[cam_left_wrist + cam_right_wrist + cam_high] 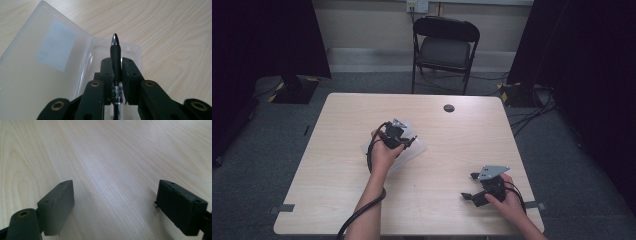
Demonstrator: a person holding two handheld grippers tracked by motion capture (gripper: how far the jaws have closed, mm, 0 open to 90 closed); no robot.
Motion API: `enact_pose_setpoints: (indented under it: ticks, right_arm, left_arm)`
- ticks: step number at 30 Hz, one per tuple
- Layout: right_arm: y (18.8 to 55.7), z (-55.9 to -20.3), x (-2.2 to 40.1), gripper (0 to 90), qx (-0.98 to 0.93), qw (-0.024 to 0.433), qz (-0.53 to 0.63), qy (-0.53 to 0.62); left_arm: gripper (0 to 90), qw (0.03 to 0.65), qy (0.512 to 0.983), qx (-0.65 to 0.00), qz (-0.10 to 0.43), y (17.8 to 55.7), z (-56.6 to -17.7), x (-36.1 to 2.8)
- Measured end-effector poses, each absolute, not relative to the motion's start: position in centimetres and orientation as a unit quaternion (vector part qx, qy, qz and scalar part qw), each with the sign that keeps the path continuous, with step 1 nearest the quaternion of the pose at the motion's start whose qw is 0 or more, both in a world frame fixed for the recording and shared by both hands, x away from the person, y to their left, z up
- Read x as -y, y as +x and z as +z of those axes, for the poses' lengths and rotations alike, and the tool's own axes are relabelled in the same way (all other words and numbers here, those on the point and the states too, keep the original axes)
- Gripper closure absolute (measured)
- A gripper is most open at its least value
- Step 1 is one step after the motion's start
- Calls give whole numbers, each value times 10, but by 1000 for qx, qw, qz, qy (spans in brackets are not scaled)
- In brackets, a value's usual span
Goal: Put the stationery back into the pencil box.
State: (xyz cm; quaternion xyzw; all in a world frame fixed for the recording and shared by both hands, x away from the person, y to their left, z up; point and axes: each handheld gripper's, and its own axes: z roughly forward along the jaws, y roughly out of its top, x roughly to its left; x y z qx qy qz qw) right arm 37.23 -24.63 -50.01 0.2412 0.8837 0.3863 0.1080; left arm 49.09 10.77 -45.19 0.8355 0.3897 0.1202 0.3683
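Left gripper view had the left gripper [116, 75] pinching a black pen [115, 53] above the open clear case [47, 57]. Right gripper [475, 186] idled well clear of the case, jaws spread. I'd lower the pen level into the tray before letting go.

There were two grippers: the left gripper [116, 66] and the right gripper [113, 202]. One pen [116, 53], one clear plastic case [47, 62], one table [337, 185] and one folding chair [445, 47] showed, plus what seemed a single dark grommet [449, 108].
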Motion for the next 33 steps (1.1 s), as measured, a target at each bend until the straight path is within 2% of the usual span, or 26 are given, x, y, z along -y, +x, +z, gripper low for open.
enact_pose_setpoints:
  ticks: [25,28,33]
  right_arm:
    - [372,-500,246,143,-884,108,386,241]
    - [372,-500,246,142,-884,108,386,241]
    - [372,-500,246,142,-884,108,386,241]
  left_arm:
    - [796,361,826,-416,116,492,-475,-109]
    - [726,375,819,-417,124,492,-475,-109]
    - [708,381,818,-413,123,491,-471,-110]
